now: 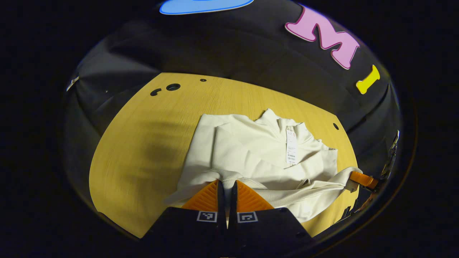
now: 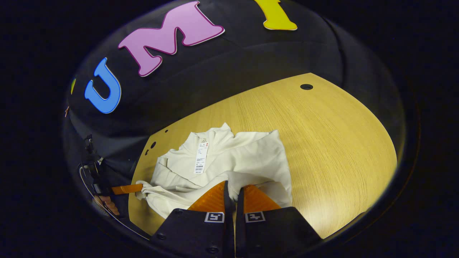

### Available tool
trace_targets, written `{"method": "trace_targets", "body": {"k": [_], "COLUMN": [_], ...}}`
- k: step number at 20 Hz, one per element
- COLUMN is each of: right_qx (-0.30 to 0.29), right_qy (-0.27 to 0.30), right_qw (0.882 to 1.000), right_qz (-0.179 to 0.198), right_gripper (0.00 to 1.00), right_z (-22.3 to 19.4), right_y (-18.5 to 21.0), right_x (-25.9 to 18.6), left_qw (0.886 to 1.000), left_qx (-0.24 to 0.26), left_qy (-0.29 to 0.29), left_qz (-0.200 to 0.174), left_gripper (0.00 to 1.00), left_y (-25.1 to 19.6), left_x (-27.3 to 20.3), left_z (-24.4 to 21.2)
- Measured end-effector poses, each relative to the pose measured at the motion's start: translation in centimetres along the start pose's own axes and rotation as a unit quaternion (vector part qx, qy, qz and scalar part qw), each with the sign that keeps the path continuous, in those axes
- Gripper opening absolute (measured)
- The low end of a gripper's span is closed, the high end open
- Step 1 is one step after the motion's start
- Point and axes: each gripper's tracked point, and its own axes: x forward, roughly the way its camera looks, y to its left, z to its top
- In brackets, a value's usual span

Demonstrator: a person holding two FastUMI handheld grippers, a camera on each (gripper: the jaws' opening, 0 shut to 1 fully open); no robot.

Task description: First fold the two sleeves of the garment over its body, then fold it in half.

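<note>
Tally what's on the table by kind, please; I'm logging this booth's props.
Cream garment: 1
Paper hang tag on it: 1
Grippers shut on its hem: 2, left gripper and right gripper
Wooden table: 1
Total: 5

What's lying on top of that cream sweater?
A white paper tag lies on the cream sweater, below its collar, and folded sleeves cross its body. Both grippers pinch the near hem. The wooden table underneath is hidden.
</note>
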Motion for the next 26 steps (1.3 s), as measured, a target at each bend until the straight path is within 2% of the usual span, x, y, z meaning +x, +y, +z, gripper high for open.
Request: {"method": "trace_targets", "body": {"k": [7, 12, 16, 17, 18, 21, 22, 23, 24, 25, 26], "right_qx": [-0.001, -0.024, -0.021, -0.015, -0.012, -0.010, -0.010, -0.012, -0.019, -0.026, -0.027], "right_qy": [0.045, 0.088, 0.090, 0.092, 0.094, 0.081, 0.076, 0.069, 0.055, 0.041, 0.032], "right_qw": [0.999, 0.995, 0.994, 0.994, 0.994, 0.995, 0.995, 0.996, 0.996, 0.996, 0.996], "right_qz": [-0.028, -0.052, -0.057, -0.055, -0.056, -0.065, -0.062, -0.063, -0.066, -0.074, -0.079], "right_gripper": [0.06, 0.06, 0.10, 0.12, 0.18, 0.23, 0.28, 0.27, 0.44, 0.48, 0.51], "right_z": [-1.4, -3.9, -3.9, -4.0, -3.9, -3.4, -3.1, -2.8, -2.2, -1.6, -1.2], "right_y": [-1.8, -3.0, -2.9, -3.0, -3.1, -3.1, -2.7, -2.6, -2.6, -3.1, -3.1], "right_x": [4.4, 5.9, 6.1, 5.9, 5.8, 5.3, 5.0, 4.6, 4.2, 3.7, 3.0], "left_qw": [0.999, 0.998, 0.997, 0.997, 0.997, 0.997, 0.997, 0.997, 0.997, 0.997, 0.997], "left_qx": [0.011, 0.002, 0.010, 0.012, 0.014, 0.017, 0.021, 0.030, 0.038, 0.044, 0.051], "left_qy": [0.040, 0.065, 0.078, 0.076, 0.074, 0.069, 0.058, 0.046, 0.037, 0.028, 0.017], "left_qz": [0.032, 0.028, 0.026, 0.027, 0.027, 0.035, 0.041, 0.052, 0.055, 0.058, 0.060], "left_gripper": [0.06, 0.06, 0.07, 0.14, 0.16, 0.24, 0.32, 0.43, 0.54, 0.65, 0.67], "left_y": [0.2, 0.3, 0.4, 0.4, 0.5, 0.9, 1.1, 1.5, 1.6, 1.5, 1.6], "left_x": [4.5, 5.3, 5.4, 5.4, 5.3, 4.7, 4.6, 4.3, 3.9, 3.4, 3.0], "left_z": [-0.1, -0.3, -0.5, -0.6, -0.5, -0.2, -0.1, 0.2, 0.1, 0.1, 0.3]}}
